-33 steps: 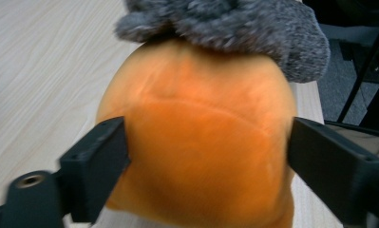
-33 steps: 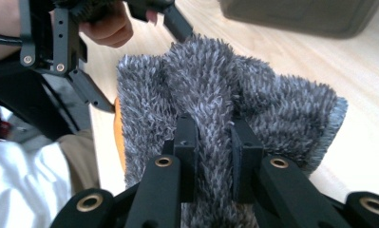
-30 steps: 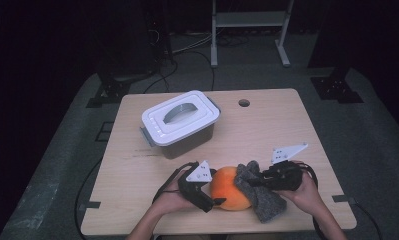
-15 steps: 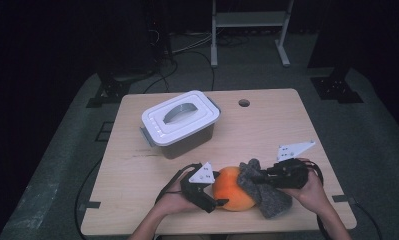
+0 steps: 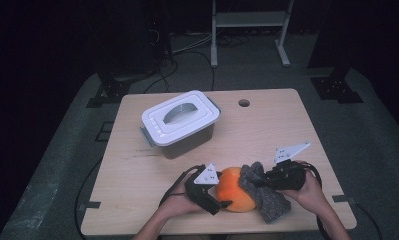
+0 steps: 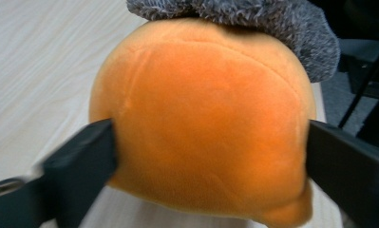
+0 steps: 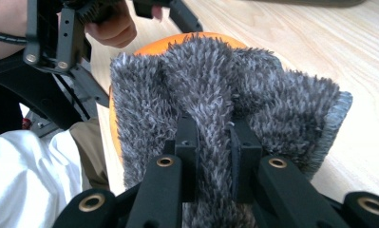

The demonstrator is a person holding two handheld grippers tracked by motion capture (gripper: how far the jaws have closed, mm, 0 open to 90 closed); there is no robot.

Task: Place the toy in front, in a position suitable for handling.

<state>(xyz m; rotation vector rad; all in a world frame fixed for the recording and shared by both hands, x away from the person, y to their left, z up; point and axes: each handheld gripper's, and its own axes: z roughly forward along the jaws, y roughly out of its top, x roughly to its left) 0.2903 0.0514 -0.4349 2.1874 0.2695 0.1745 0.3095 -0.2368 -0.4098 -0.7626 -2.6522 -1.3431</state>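
Observation:
An orange plush ball (image 5: 234, 190) rests on the wooden table (image 5: 267, 125) near its front edge. My left gripper (image 5: 221, 191) straddles it from the left. Its jaws have just been closing, and in the left gripper view the gripper (image 6: 211, 142) presses on both sides of the ball (image 6: 201, 109). A grey fuzzy cloth (image 5: 267, 200) lies draped over the ball's right side. My right gripper (image 5: 259, 182) is shut on it. In the right gripper view the gripper (image 7: 210, 130) pinches a fold of the cloth (image 7: 272, 99), with the ball (image 7: 154, 47) peeking out behind.
A grey box with a white handled lid (image 5: 179, 122) stands at the back left of the table. A small round hole (image 5: 244, 103) sits near the far edge. Metal frame legs (image 5: 249, 30) and cables stand on the dark floor beyond.

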